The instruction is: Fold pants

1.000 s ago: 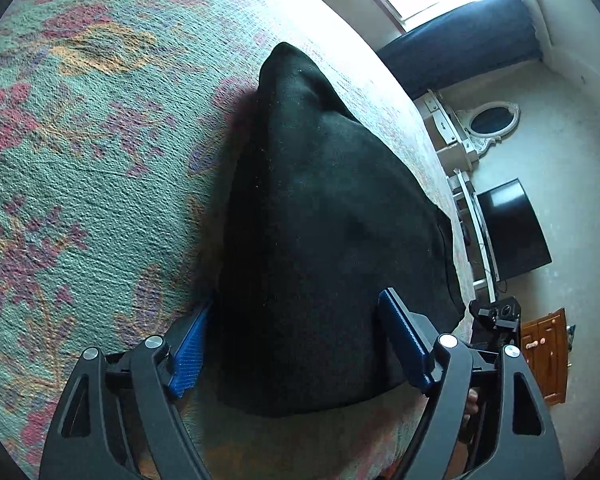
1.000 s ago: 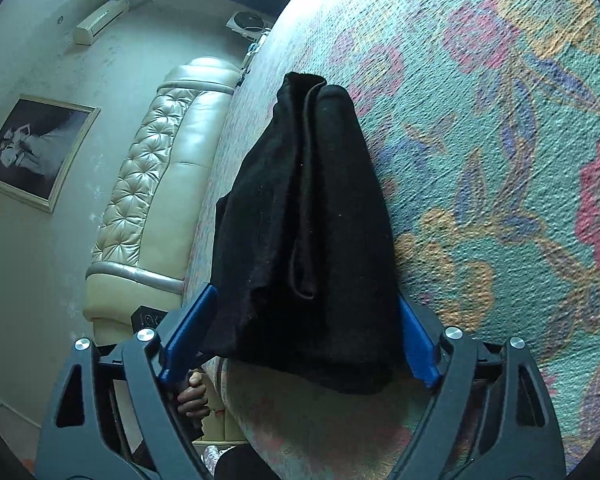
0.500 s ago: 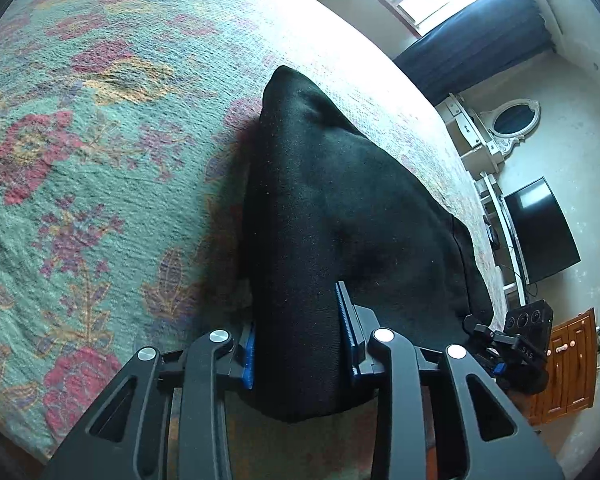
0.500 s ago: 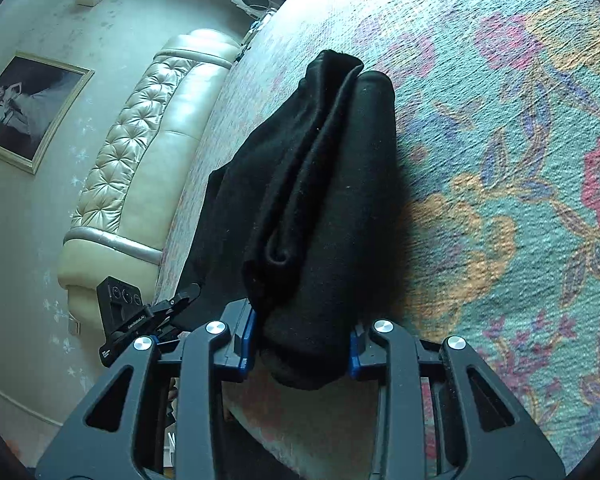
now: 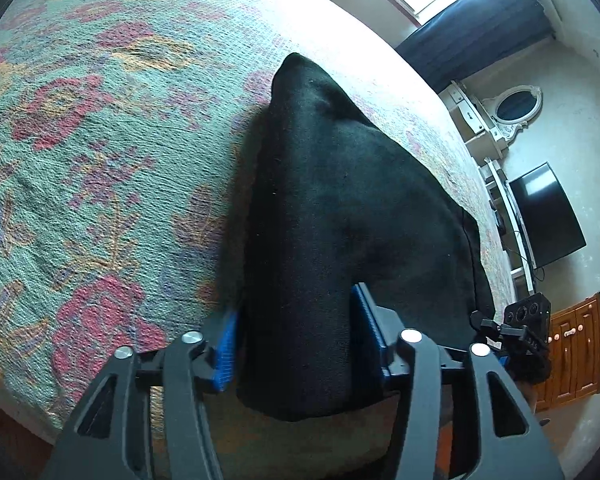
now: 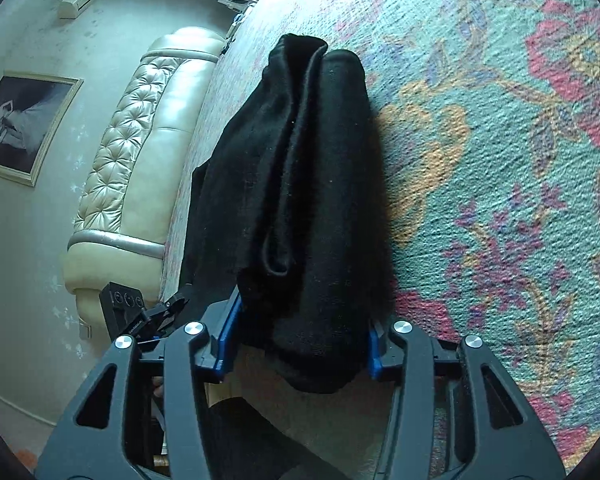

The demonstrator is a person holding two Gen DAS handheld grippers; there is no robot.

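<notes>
The black pants are lying as a partly folded bundle on the bed, near its edge, over a floral bedspread. The left gripper is biting one near corner of the bundle, its blue fingers pressing the cloth from both sides, so it is clamped on the fabric rather than standing apart. The right gripper is doing the same at the other near corner, its fingers squeezing a thick stack of layers whose folded edges are showing in the right wrist view. In both views the bundle is stretching straight ahead from the fingers, its long axis running away from the person toward the middle of the bed, with the far end resting on the bedspread. Each gripper is sitting on its own corner, so neither is nearer than the other. Judging from this, the coming move is probably carrying the gripped end forward along that axis and over the far end; the thick layers in the right grip could slip apart unevenly.
</notes>
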